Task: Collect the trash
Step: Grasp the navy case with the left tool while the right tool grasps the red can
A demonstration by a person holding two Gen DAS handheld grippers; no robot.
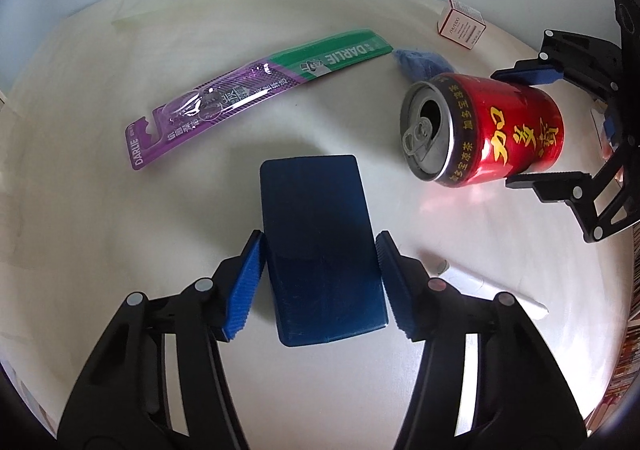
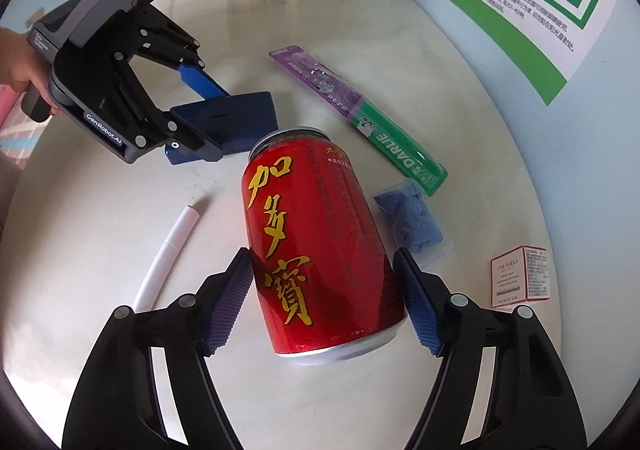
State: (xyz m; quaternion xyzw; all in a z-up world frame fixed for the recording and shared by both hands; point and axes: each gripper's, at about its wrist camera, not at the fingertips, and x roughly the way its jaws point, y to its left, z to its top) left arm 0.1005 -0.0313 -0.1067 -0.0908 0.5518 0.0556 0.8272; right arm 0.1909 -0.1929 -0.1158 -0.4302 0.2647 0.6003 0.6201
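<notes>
Lying between the right gripper's (image 2: 322, 300) parted fingers, the red can (image 2: 316, 246) touches neither clearly.

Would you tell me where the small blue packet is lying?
The small blue packet lies on the table, between the red can and the toothbrush pack's green end.

Bright, even daylight — soft shadows, fisheye-curved edges.

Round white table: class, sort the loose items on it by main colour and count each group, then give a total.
Blue: 2, dark blue flat box, crumpled blue cloth packet
Red: 1, red drink can
White: 2, white tube, small white carton
Purple-green: 1, toothbrush pack
Total: 6
</notes>
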